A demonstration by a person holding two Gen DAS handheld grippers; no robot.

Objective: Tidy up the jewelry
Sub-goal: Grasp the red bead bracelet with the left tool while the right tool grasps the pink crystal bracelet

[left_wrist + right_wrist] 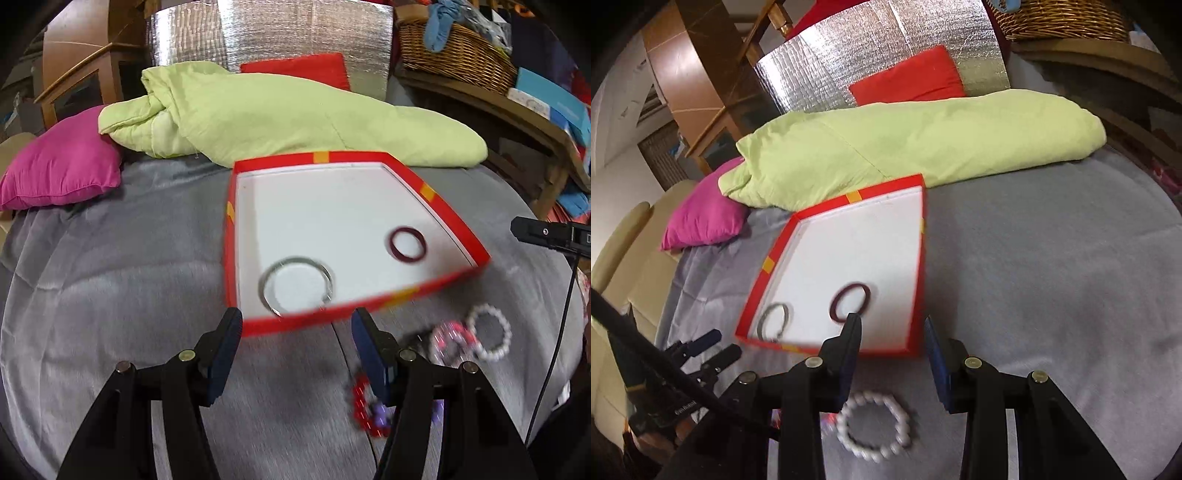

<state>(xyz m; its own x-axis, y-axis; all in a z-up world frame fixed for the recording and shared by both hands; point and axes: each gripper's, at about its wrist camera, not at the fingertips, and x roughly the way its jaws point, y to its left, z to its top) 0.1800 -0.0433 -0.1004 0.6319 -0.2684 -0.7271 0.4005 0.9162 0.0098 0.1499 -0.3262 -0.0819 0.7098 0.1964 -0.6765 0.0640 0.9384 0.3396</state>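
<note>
With two bangles boxed, both released hand-held grippers, left (295, 325) and right (892, 332), hover empty; the white bead bracelet (874, 426) at the box's (916, 295) six o'clock likely needs grasping next.

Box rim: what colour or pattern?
Red rim with short yellow-orange patches, white inside. Clearest in the right wrist view.

I see even, fairly bright indoor light in both views — glare only on the silver foil panel (306, 40). Motion blur smears the red tray (369, 302) and the bead bracelets (487, 332). Fisheye bending and dark vignetting crowd the corners — shadows stay soft.
</note>
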